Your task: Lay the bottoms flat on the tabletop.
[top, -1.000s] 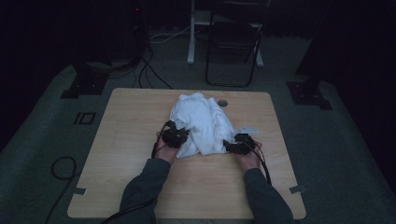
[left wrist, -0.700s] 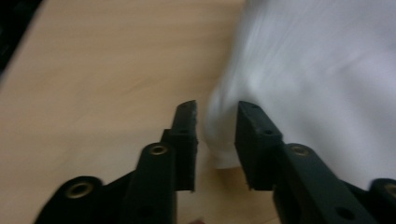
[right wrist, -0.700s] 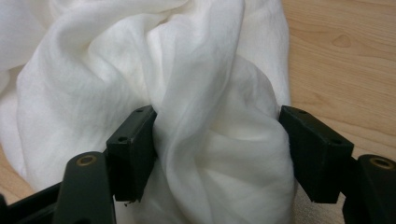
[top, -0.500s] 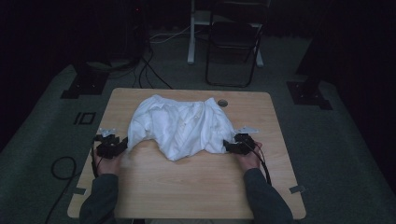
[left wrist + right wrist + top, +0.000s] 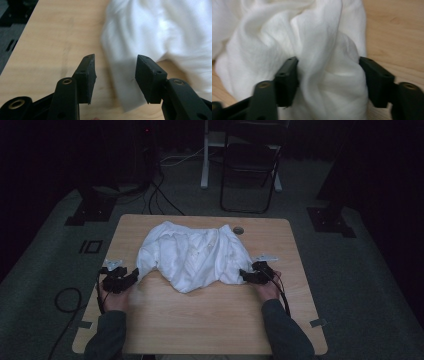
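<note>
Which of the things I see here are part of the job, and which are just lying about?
Part of the job:
- white cloth on the wooden table
- left gripper, jaws apart at the cloth's left corner
- right gripper, a bunch of cloth between its jaws

Just lying about:
- folding chair
- floor cables

Right gripper (image 5: 328, 75): I see its two black jaws standing apart with a bunched fold of the white cloth (image 5: 294, 45) between them. The jaws have just been closing on it. Cloth bulges up between and past the pads, rumpled in thick folds. The wooden table (image 5: 394, 30) shows bare to the right.
</note>
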`<state>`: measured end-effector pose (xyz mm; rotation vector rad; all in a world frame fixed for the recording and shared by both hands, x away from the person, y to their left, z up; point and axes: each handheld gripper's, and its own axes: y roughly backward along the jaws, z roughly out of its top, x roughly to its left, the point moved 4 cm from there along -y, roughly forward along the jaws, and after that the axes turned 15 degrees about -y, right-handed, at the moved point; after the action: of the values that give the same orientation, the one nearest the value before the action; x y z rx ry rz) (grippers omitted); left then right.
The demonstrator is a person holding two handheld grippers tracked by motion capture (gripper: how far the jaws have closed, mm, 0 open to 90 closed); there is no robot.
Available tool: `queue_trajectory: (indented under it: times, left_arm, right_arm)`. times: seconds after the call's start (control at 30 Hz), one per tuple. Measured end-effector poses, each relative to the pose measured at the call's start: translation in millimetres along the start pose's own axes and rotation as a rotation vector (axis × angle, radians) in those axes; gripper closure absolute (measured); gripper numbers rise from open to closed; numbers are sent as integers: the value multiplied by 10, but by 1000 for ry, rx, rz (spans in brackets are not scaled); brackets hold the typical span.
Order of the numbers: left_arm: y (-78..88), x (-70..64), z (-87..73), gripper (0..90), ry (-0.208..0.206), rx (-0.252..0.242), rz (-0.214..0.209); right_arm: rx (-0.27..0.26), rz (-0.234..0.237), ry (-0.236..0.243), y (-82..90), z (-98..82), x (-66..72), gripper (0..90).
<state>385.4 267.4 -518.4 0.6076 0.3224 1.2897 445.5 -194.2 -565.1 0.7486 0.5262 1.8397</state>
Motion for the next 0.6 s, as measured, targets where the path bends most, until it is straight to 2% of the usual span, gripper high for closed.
queue_trajectory:
  times: [0.03,0.07,0.13,0.27,0.4,0.43,0.47,0.5,0.6]
  left_arm:
    - [0,0,0,502,0,0,0]
    - [18,-75,106,501,-18,-23,-19]
    - [20,-166,220,496,-33,-41,-37]
    - [-15,-389,435,481,-92,-59,-80]
    - [-147,-628,583,454,-145,-58,-126]
    - [-147,-628,583,446,-145,-58,-126]
    - [-147,-628,583,446,-145,-58,-126]
    - [-292,-817,655,433,-179,-48,-159]
    - [-440,-964,688,413,-201,-27,-169]
  right_arm:
    - [0,0,0,0,0,0,403]
    - [-29,-5,1,70,49,31,452]
    - [-50,-11,5,130,107,62,495]
    - [-115,-15,6,257,289,178,585]
    - [-152,11,-1,308,459,330,610]
    - [-152,11,-1,308,459,330,610]
    - [-162,21,-1,315,506,383,610]
    - [-172,34,17,301,605,514,600]
    - [-158,62,18,213,702,689,580]
